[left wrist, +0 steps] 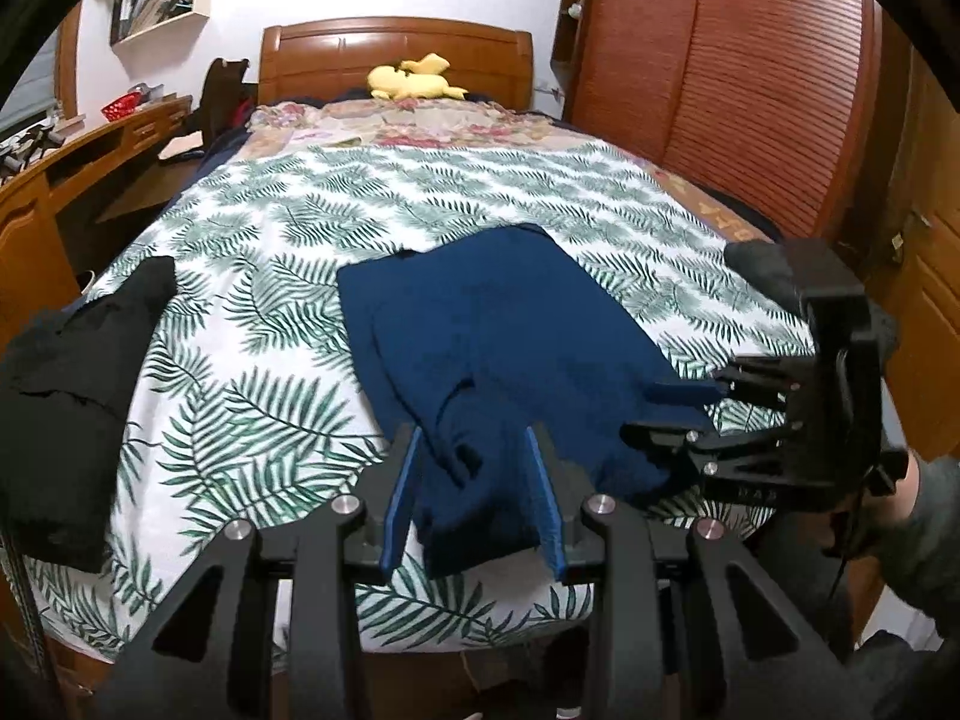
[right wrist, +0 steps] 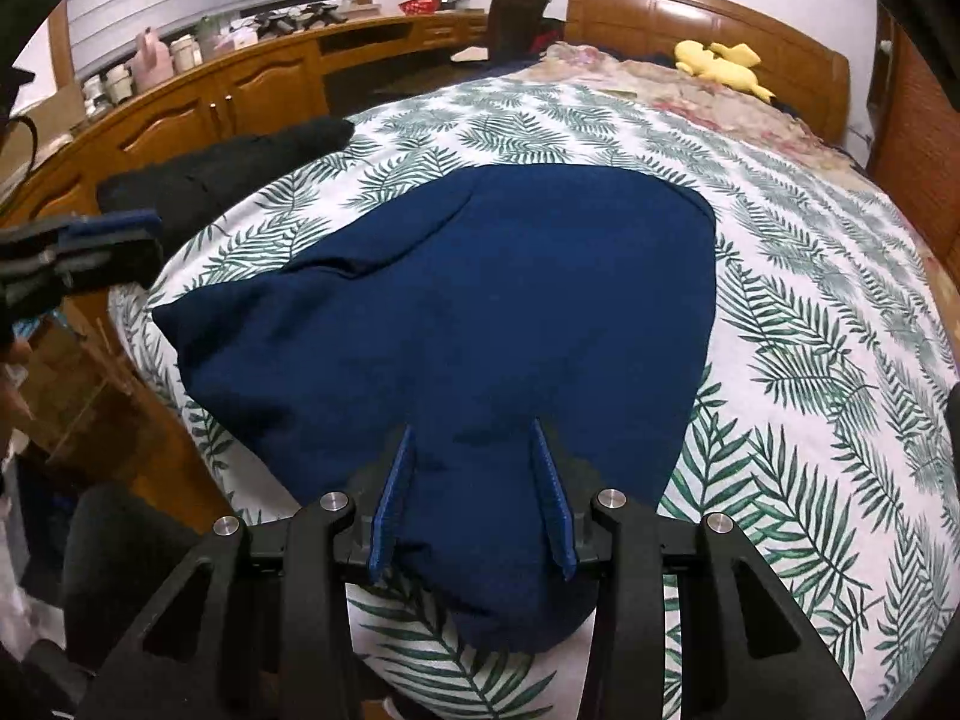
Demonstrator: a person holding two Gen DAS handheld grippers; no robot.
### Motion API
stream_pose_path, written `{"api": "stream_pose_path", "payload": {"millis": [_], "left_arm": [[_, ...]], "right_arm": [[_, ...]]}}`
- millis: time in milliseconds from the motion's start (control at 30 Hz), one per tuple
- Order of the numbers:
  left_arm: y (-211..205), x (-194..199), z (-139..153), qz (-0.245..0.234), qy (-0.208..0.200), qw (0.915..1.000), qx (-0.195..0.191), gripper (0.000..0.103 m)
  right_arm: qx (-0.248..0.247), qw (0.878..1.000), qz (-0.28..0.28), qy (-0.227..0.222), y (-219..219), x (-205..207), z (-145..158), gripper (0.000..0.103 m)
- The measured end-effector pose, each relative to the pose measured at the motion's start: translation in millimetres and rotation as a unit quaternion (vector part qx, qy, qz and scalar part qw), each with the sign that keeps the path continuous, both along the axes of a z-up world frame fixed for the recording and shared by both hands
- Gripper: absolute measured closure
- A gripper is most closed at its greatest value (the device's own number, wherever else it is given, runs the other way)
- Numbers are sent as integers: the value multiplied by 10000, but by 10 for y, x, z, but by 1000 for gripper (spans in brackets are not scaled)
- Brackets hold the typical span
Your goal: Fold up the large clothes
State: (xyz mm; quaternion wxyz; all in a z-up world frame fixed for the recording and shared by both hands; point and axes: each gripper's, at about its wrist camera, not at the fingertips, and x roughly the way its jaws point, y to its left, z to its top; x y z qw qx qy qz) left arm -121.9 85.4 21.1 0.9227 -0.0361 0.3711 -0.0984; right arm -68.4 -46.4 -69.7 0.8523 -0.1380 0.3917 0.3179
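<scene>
A navy blue garment point(left wrist: 510, 330) lies partly folded on the leaf-print bed cover point(left wrist: 252, 276), near the foot of the bed. It fills the middle of the right wrist view point(right wrist: 480, 312). My left gripper point(left wrist: 474, 438) is open, its blue-padded fingers either side of the garment's near edge. My right gripper point(right wrist: 474, 438) is open too, astride the garment's near edge. The right gripper also shows in the left wrist view point(left wrist: 678, 414), at the garment's right corner. The left gripper shows in the right wrist view point(right wrist: 144, 240), at the garment's left.
A black garment point(left wrist: 78, 378) lies bunched at the bed's left edge. A yellow plush toy point(left wrist: 414, 79) sits by the wooden headboard point(left wrist: 396, 42). A wooden desk and cabinets point(right wrist: 240, 90) run along the left side. A wooden wardrobe point(left wrist: 750, 90) stands on the right.
</scene>
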Motion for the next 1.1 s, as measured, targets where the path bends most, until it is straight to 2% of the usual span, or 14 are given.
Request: {"api": "stream_pose_path", "payload": {"millis": [467, 633, 733, 900, 1100], "left_arm": [[51, 147, -329, 214, 522, 9981, 251, 69], [65, 156, -394, 210, 622, 9977, 178, 68], [49, 175, -408, 181, 647, 9976, 179, 68], [36, 211, -440, 151, 697, 9973, 196, 67], [22, 230, -458, 167, 734, 9969, 219, 67]], "right_arm": [[251, 9996, 97, 18, -82, 21, 15, 63], [382, 9989, 201, 175, -137, 85, 138, 63], [270, 9995, 138, 14, -166, 179, 243, 63], [44, 9998, -4, -214, -206, 542, 293, 63], [41, 9995, -304, -71, -234, 1171, 169, 61]]}}
